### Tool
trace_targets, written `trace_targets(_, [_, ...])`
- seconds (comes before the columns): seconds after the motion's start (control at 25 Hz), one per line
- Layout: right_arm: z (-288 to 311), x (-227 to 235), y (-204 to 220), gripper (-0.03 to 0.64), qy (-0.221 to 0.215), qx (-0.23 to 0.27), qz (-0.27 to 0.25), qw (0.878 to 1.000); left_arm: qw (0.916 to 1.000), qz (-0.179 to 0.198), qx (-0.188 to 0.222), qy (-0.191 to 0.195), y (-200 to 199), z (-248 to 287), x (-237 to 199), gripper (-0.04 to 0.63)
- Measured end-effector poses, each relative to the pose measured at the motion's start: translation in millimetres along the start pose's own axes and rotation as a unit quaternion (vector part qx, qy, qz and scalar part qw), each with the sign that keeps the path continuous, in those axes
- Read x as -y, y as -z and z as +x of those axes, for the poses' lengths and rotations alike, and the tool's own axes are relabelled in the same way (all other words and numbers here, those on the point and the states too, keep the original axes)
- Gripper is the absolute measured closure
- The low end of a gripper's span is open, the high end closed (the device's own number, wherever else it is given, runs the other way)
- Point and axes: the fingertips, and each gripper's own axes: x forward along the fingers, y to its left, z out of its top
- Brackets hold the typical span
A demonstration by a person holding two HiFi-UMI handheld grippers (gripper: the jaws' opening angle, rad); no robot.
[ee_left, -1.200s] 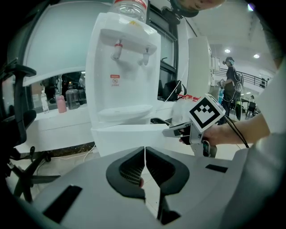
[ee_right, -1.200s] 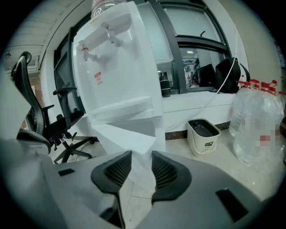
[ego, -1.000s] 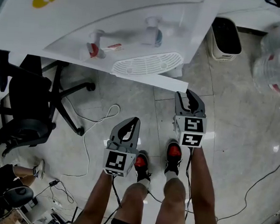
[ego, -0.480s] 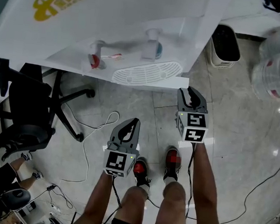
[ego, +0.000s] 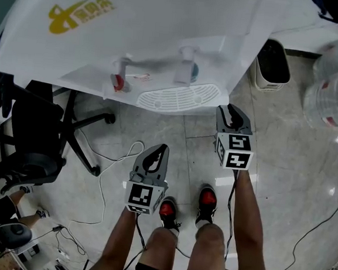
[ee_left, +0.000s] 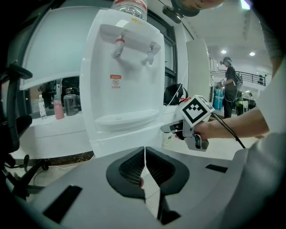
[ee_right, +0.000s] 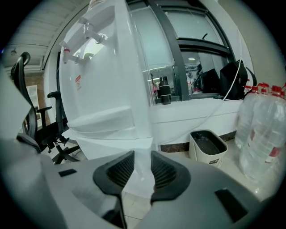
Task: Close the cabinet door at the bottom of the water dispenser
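Observation:
The white water dispenser fills the top of the head view, and its overhang hides the bottom cabinet door there. The door shows as a white panel under the drip tray and looks flush or nearly flush. My right gripper has its tips at the door's right edge. Its jaws have just been closing and stand a narrow gap apart. The white panel shows through that gap, and I cannot tell whether the pads touch it. My left gripper hangs back over the floor, shut on nothing.
A black office chair stands left of the dispenser, and a white cable loops on the floor. A small bin and large water bottles are at the right. My red shoes are below the grippers.
The right gripper has moved in toward the dispenser's lower right corner. The white strip of door edge that stuck out under the drip tray is out of sight now.

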Motion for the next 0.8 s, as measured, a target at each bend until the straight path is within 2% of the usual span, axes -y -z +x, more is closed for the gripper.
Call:
trace_targets(0.24, [5.9, 2.2, -3.9, 0.503, -0.006, 0.000, -0.002, 1.000, 0.9999, 0.002, 0.013, -0.006, -5.7, 3.0, -0.8, 0.566])
trace_targets(0.56, [14.7, 6.4, -10.0, 0.503, -0.010, 0.003, -0.003, 1.000, 0.9999, 0.003, 0.008, -0.007, -3.5, 5.6, -4.2, 0.566])
trace_targets(0.8, [17.6, 9.3, -11.0, 0.522, 0.015, 0.006, -0.024, 1.000, 1.0000, 0.006, 0.000, -0.007, -1.0, 9.2, -7.8, 0.566])
